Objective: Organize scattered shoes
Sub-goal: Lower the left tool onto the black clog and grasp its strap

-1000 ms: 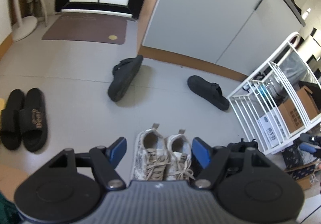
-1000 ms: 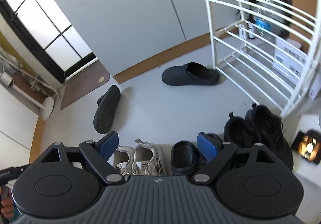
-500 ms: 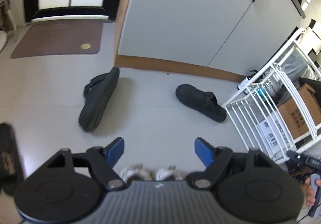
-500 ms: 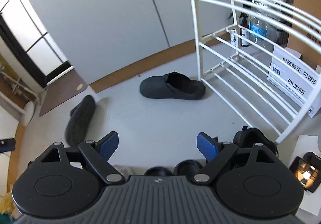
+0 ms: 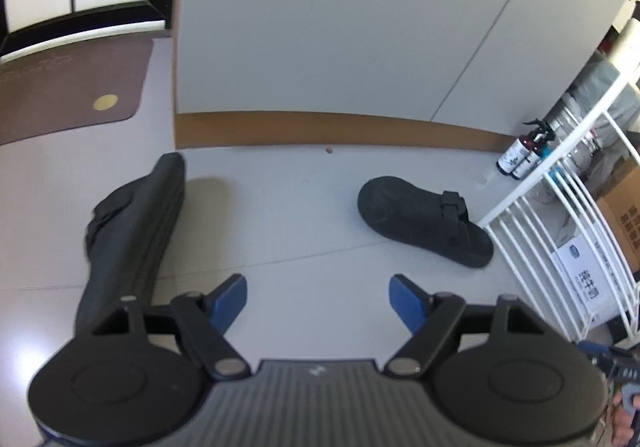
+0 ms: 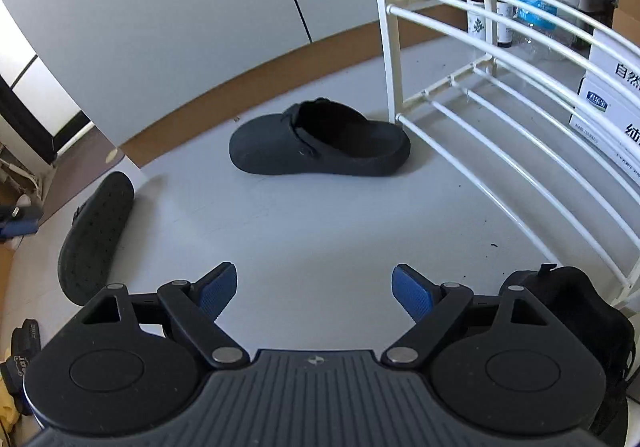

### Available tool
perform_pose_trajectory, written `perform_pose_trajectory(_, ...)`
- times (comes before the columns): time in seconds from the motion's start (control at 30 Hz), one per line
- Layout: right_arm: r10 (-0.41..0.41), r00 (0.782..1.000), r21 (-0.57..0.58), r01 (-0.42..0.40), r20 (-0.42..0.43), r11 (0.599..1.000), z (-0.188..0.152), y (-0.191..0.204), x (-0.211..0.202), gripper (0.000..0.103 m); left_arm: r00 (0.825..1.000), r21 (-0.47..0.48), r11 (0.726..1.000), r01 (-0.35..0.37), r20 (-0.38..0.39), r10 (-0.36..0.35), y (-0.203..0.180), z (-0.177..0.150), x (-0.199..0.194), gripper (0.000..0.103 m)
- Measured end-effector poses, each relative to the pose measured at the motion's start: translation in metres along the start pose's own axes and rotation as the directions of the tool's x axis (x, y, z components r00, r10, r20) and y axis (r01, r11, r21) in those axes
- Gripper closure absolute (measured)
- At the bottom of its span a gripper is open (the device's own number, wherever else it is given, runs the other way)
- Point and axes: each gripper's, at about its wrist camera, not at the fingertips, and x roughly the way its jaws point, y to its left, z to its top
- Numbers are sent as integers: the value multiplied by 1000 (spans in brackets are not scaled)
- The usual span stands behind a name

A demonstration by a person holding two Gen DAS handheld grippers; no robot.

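The grey floor (image 6: 320, 231) carries two black clogs, well apart. A white wire rack (image 6: 500, 119) stands at the right – probably where pairs should go. One clog (image 6: 320, 145) sits upright just beside the rack's foot; the other clog (image 5: 132, 235) lies tipped on its side, sole showing, so it likely needs turning. Left tongs (image 5: 318, 295) and right tongs (image 6: 316, 287) both gape wide and hold nothing – ready, I judge, to take one clog each.
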Motion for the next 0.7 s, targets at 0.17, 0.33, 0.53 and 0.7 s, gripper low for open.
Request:
perform_pose_trajectory(0.17, 16, 1000, -8, -16, 13, 1000, 5, -3, 15, 14, 1000, 36, 999, -14, -22, 15, 0, 17, 27, 23)
perform_pose_trajectory(0.33, 55, 998, -7, -55, 17, 998, 4, -3, 26, 14, 998, 25, 998, -50, -41, 51, 19, 30, 36, 23)
perform_pose_trajectory(0.53, 83, 996, 15, -83, -11, 996, 8, -3, 41, 14, 992, 15, 993, -114, -53, 114, 50, 43, 43, 23)
perform_pose_trajectory(0.7, 156, 981, 33, -153, -119, 988, 11, 3, 61, 14, 984, -15, 986, -168, -65, 167, 85, 47, 48, 23)
